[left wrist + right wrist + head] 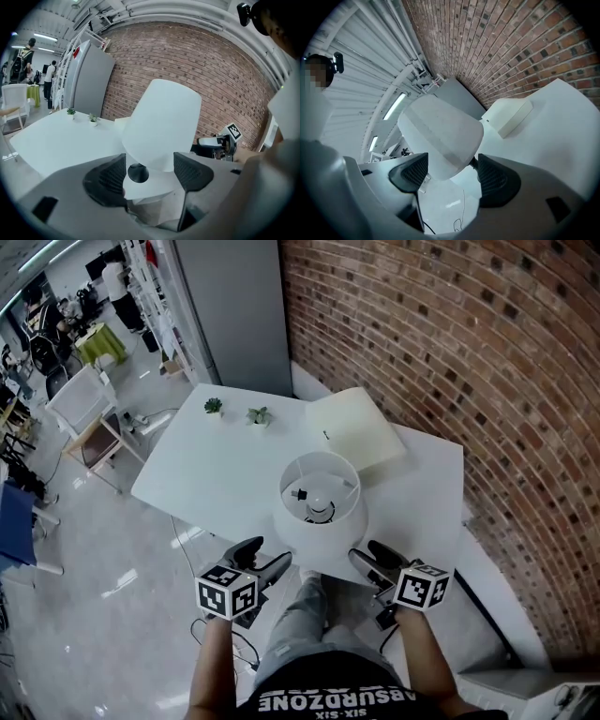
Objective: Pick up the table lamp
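Note:
The table lamp [319, 507] with its white cone shade stands near the front edge of the white table [206, 474]; its bulb shows through the open top. My left gripper [265, 562] is open just off the shade's lower left, my right gripper [373, 561] open just off its lower right. In the left gripper view the shade [161, 124] and a black stem part [138, 172] sit ahead of the open left gripper [149, 174]. In the right gripper view the shade [440, 136] fills the gap ahead of the open right gripper [452, 173]. Neither touches the lamp.
A flat white box [354, 427] lies behind the lamp by the brick wall [469, 362]. Two small potted plants [214, 406] [258, 415] stand at the table's far side. A grey cabinet [239, 310] is behind, a white chair [84, 404] to the left, cables on the floor.

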A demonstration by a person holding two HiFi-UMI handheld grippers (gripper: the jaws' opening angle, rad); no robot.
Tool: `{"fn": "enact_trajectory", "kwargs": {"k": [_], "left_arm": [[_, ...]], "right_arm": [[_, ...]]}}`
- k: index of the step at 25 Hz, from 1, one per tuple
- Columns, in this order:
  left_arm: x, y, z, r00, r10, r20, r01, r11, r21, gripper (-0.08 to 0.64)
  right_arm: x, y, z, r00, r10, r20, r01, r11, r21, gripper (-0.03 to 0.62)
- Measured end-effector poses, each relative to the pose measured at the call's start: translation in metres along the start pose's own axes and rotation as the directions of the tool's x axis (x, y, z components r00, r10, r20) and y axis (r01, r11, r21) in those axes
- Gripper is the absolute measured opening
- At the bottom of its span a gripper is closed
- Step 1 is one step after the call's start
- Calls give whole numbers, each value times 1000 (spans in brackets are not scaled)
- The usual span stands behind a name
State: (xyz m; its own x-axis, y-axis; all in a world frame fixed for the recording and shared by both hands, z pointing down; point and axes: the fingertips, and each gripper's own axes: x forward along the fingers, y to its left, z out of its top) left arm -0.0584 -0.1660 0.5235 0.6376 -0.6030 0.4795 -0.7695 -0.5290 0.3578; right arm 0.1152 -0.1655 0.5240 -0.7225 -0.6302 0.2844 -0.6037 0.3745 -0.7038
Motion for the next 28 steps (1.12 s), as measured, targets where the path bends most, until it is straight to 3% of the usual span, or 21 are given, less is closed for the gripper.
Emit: {"fn": "enact_trajectory", "kwargs": {"k": [6, 15, 22, 26, 28], "left_arm": [[15, 4, -5, 990, -132, -45, 129, 990, -58, 301], [28, 18, -8, 964, -265, -10, 256, 943, -213, 301], [32, 14, -8, 921, -388, 37, 380, 871, -312, 299], [37, 12, -7, 884, -455, 110, 460, 801, -382, 299], [38, 12, -7, 863, -481, 154, 499, 764, -409, 299]], "right_arm": [[9, -14, 8, 1000, -3, -4, 3, 1000, 26, 304], [17, -19, 7, 991, 123, -45, -118, 988, 96, 311], [21, -23, 5, 981, 184, -54, -175, 974, 144, 313], [22, -46, -1, 982, 181, -43, -172, 971, 163, 311], [24, -36, 3, 976, 213, -31, -204, 961, 187, 311]]}}
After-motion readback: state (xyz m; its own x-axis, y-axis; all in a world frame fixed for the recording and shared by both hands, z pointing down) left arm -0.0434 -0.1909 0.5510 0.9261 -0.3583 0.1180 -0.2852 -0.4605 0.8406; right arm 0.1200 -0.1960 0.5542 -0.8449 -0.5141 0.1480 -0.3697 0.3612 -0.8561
